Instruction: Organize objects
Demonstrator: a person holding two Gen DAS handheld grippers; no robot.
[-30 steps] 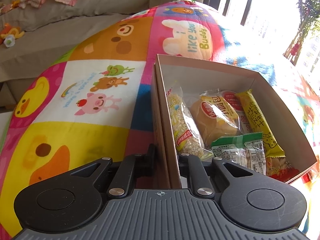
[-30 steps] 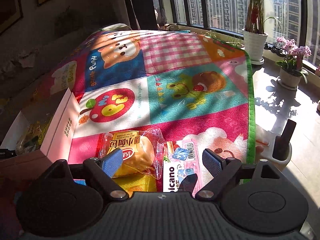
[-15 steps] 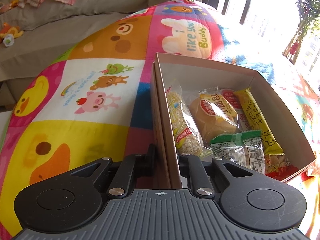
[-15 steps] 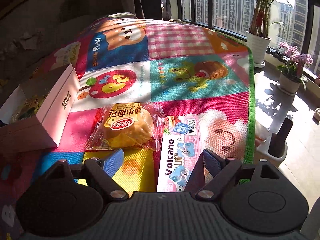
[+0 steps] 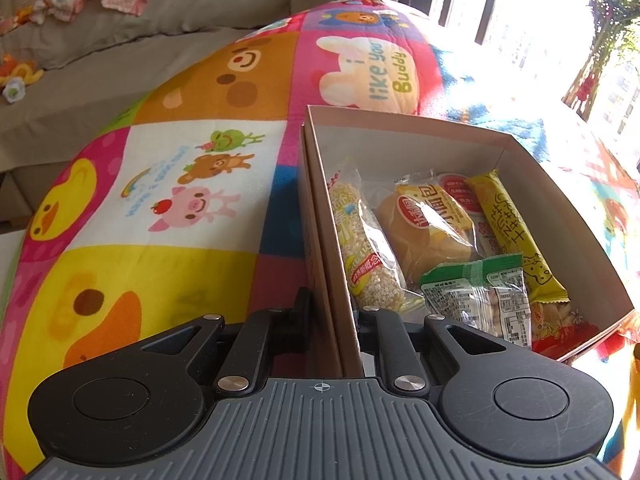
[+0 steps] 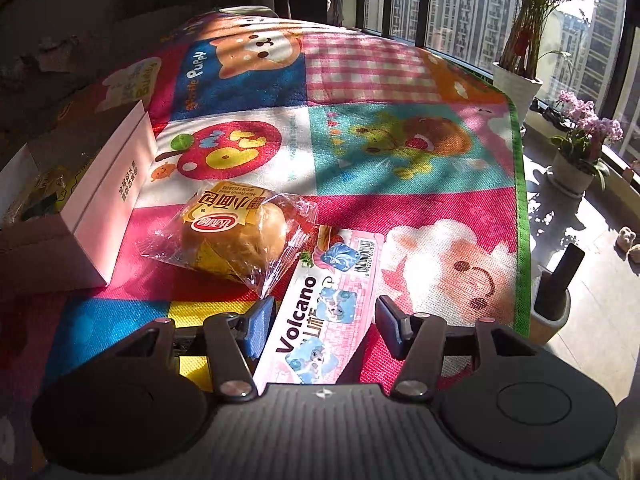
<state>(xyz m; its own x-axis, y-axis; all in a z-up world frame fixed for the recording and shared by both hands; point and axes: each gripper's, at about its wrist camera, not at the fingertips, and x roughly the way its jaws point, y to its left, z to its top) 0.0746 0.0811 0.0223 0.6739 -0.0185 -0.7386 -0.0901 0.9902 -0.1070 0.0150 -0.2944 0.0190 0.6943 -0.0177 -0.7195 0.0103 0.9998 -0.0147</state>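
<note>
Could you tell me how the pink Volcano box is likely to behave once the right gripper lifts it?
The Volcano box looks like flat printed card, so probably stiff and light. Its glossy face may be slippery. The right gripper, jaws just closing, straddles its near end, so the far end may droop.

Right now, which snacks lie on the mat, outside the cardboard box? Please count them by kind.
Outside the cardboard box:
Wrapped bread bun: 1
Pink Volcano box: 1
Total: 2
</note>
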